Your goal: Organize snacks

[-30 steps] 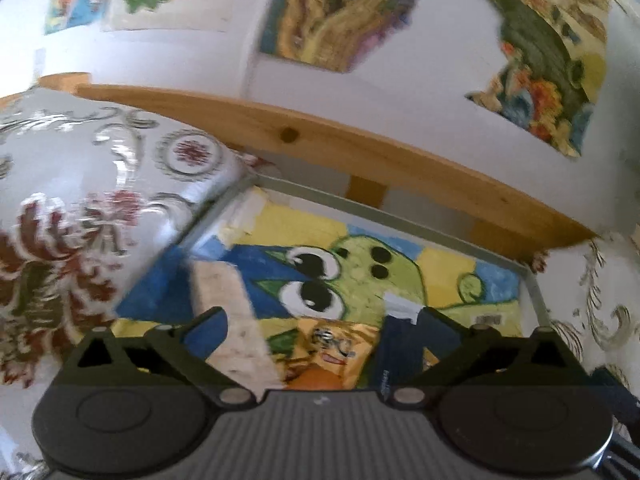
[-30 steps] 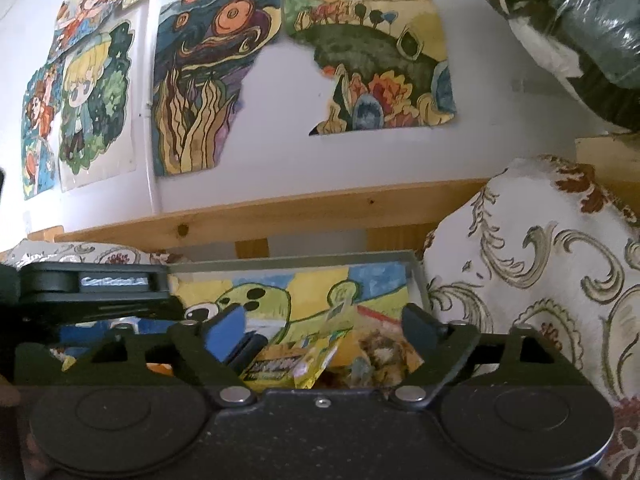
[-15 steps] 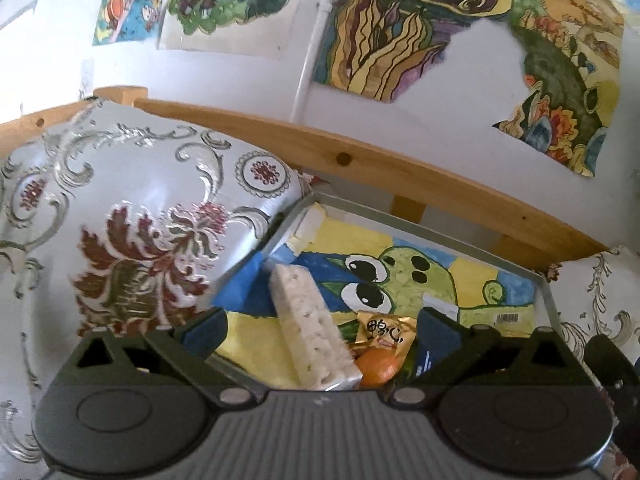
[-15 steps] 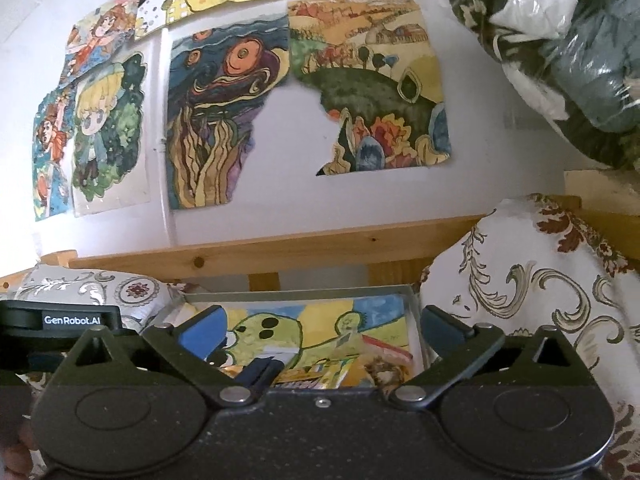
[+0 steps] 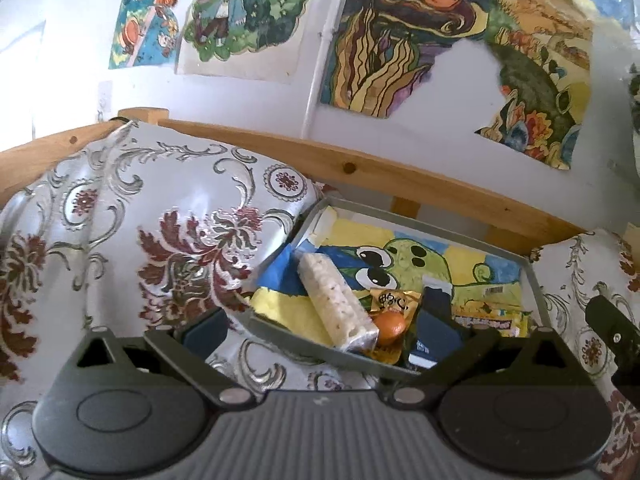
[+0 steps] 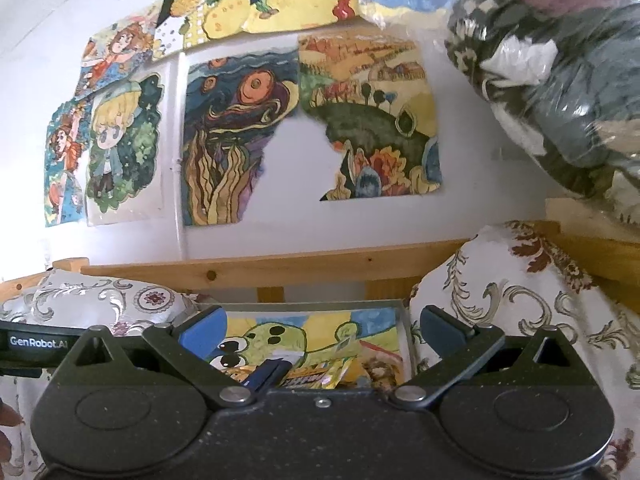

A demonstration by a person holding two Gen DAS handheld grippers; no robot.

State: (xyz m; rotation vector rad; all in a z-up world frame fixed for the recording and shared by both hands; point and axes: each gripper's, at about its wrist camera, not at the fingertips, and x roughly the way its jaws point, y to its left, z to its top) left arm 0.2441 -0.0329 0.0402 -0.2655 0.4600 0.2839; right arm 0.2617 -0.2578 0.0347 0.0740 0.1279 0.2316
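A grey tray (image 5: 537, 292) lined with a painted frog picture lies between two cushions. In it are a long white rice bar (image 5: 336, 300), an orange packet (image 5: 394, 312), a dark blue packet (image 5: 434, 326) and yellow packets (image 5: 492, 318). My left gripper (image 5: 320, 324) is open and empty, held back from the tray's near left corner. My right gripper (image 6: 322, 332) is also open and empty, in front of the tray (image 6: 320, 303), where the dark blue packet (image 6: 268, 372) and a yellow packet (image 6: 320, 376) show just above its body.
Floral cushions flank the tray: one on the left (image 5: 160, 240) and one on the right (image 6: 520, 300). A wooden rail (image 5: 360, 168) runs behind, below a wall with paintings. A plastic-wrapped bundle (image 6: 560, 80) hangs at the upper right. The right gripper's edge (image 5: 612, 332) shows beside the tray.
Both grippers have drawn back and upward from the tray, which now looks smaller and lower. The snacks stay in the tray. Both grippers stayed open.
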